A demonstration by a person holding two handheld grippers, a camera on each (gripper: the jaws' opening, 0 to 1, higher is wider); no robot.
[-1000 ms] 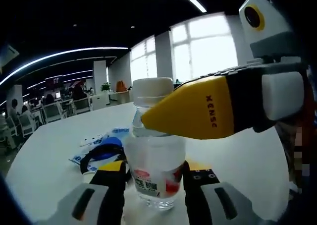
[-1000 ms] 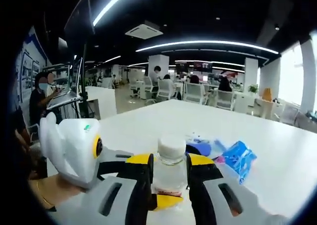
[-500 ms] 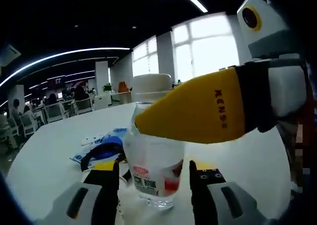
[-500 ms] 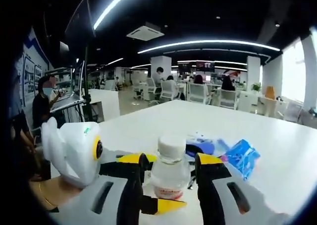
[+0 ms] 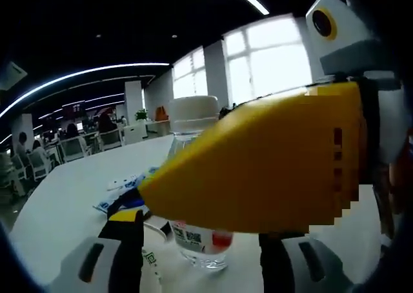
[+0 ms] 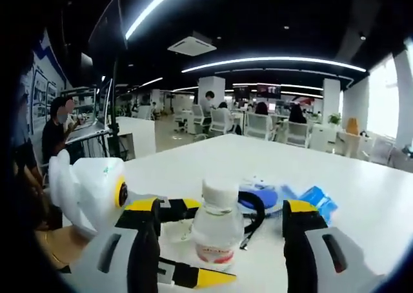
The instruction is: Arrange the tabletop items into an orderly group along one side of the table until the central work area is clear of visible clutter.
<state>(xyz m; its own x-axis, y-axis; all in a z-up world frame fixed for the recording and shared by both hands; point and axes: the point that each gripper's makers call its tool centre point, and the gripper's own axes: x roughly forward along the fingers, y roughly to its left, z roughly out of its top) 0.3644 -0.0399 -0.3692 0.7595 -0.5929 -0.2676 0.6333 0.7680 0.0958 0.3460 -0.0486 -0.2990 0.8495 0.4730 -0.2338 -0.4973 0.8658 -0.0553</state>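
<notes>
A clear water bottle with a white cap and a red-and-white label stands upright on the white table. My left gripper is open, its jaws set wide on either side of the bottle's base, apart from it. One yellow finger of the right gripper crosses the left gripper view in front of the bottle's middle. In the right gripper view the bottle stands between the wide-open jaws of my right gripper. The left gripper's fingers reach in from the left, beside the bottle.
Just behind the bottle lie a blue packet, a black cable loop and a blue flat item. The same cable is in the left gripper view. A person sits at a desk off the table's left.
Both grippers have spread their jaws away from the bottle, which was held between them a second ago. The bottle stays upright on the table.
</notes>
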